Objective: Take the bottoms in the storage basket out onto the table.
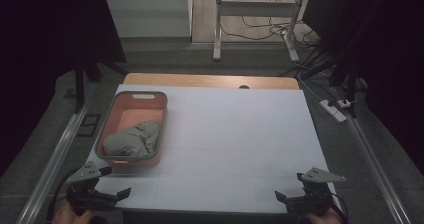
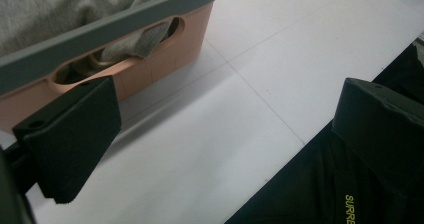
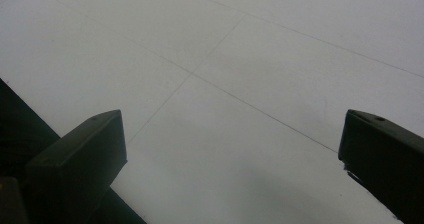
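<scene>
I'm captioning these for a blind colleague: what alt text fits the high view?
An orange basket holding a crumpled grey cloth sits at the left of a white table. Near the table's front edge, the left hand-held gripper and right hand-held gripper wait open, holding nothing.

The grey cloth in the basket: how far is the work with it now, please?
Nothing looks done yet: the grey cloth lies crumpled inside the orange basket. Nothing is in hand: the left gripper and the right gripper hover open at the near edge of the white table. Taking out the cloth probably remains.
</scene>
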### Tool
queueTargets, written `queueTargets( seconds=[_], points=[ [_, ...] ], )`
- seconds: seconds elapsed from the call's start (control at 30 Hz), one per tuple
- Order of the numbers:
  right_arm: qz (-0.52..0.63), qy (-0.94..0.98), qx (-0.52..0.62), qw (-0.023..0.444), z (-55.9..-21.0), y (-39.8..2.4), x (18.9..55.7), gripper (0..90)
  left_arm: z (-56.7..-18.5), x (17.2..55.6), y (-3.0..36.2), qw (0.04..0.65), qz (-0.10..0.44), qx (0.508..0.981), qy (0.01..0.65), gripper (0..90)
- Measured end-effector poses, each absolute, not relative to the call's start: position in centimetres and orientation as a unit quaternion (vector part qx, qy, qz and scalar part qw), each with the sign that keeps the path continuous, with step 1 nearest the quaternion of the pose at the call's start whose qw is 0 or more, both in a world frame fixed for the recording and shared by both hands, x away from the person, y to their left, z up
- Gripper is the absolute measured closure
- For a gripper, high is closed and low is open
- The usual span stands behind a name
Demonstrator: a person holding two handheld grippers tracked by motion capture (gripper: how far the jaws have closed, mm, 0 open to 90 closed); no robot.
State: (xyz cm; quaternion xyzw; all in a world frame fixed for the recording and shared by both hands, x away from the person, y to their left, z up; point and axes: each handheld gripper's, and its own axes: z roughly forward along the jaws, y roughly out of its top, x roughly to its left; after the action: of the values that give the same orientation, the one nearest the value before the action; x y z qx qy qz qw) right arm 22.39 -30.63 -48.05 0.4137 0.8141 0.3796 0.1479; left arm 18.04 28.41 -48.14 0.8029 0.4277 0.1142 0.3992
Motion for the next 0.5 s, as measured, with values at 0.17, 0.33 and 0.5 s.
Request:
queueTargets(
  seconds=[0.17, 0.33, 0.5],
  points=[
    [0.378, 0.815, 0.413, 0.149, -48.07, -30.57, 22.39, 0.0, -47.70, 18.20, 28.14, 0.401, 0.112, 0.804, 0.425, 0.0],
    [0.377, 0.816, 0.412, 0.148, -48.09, -30.55, 22.41, 0.0, -47.22, 18.49, 27.93, 0.398, 0.113, 0.805, 0.425, 0.0],
    [0.377, 0.816, 0.413, 0.148, -48.09, -30.55, 22.42, 0.0, -47.13, 18.90, 27.89, 0.393, 0.108, 0.806, 0.430, 0.0]
  ],
)
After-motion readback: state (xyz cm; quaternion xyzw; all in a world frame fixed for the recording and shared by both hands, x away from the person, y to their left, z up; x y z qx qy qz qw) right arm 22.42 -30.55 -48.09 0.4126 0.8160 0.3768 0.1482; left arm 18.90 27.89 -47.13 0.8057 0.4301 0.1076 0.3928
